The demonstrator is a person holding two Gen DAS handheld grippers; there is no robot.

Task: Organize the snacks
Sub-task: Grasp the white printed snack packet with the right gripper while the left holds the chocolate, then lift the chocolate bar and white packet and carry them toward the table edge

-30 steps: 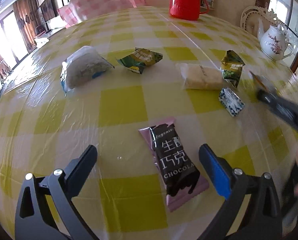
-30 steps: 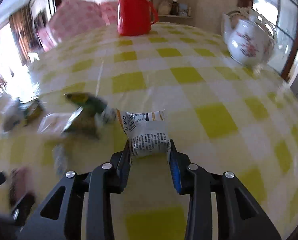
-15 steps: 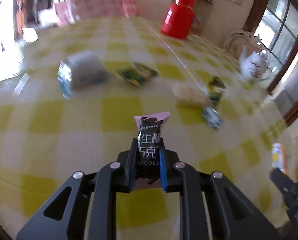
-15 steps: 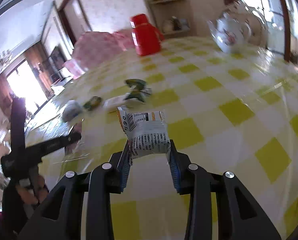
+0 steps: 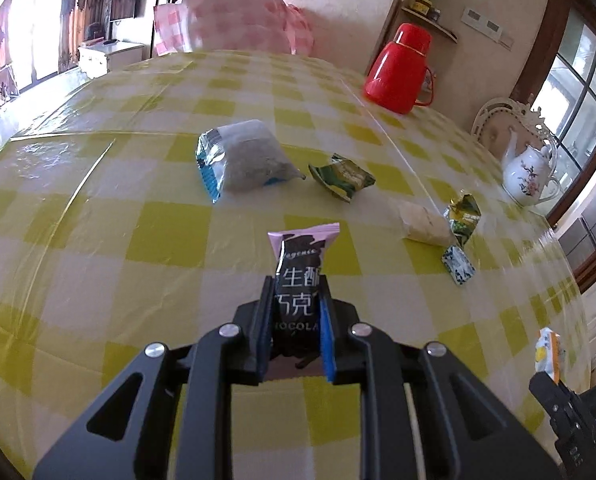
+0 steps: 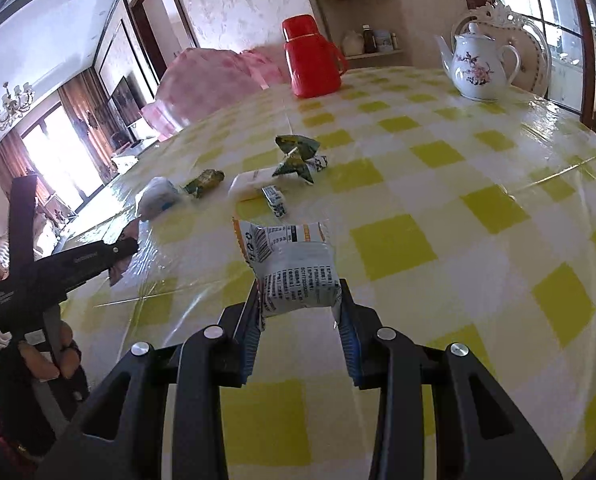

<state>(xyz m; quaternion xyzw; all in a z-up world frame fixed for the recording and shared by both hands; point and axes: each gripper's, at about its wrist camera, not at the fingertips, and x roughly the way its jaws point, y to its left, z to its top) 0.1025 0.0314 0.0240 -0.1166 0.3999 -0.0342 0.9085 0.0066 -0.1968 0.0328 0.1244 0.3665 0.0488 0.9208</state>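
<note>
**Both grippers loaded, snacks lifted off the table**

Left gripper (image 5: 294, 308), bottom centre of the left wrist view, has its fingers closed nearly together on the chocolate bar (image 5: 299, 280), pinched across the narrow width at the lower half so the pink top end sticks up and fwd. Pack looks clear of the tablecloth (image 5: 98, 240), probably held up for carrying.

Right gripper (image 6: 299, 300), bottom centre of the right wrist view, is closed partway on the white snack pack (image 6: 294, 272); fingers sit wider apart since this pack is fatter. Barcode end points up-left, pack is tilted and seems off the cloth.

Remaining snacks sit mid-frame in the left view: grey-blue pouch (image 5: 242, 158), green wrapper (image 5: 341, 176) just right of it, beige pack (image 5: 423, 224) w/ a second green wrapper (image 5: 463, 216) touching its right side, small blue-white sweet (image 5: 459, 266) below. They're scattered, not grouped, so sorting looks early.

No bin or tray visible in either view, so the drop spot can't be told. Red thermos (image 5: 397, 76) and teapot (image 5: 529, 172) stand at the far right edge, well apart from the snacks.
</note>
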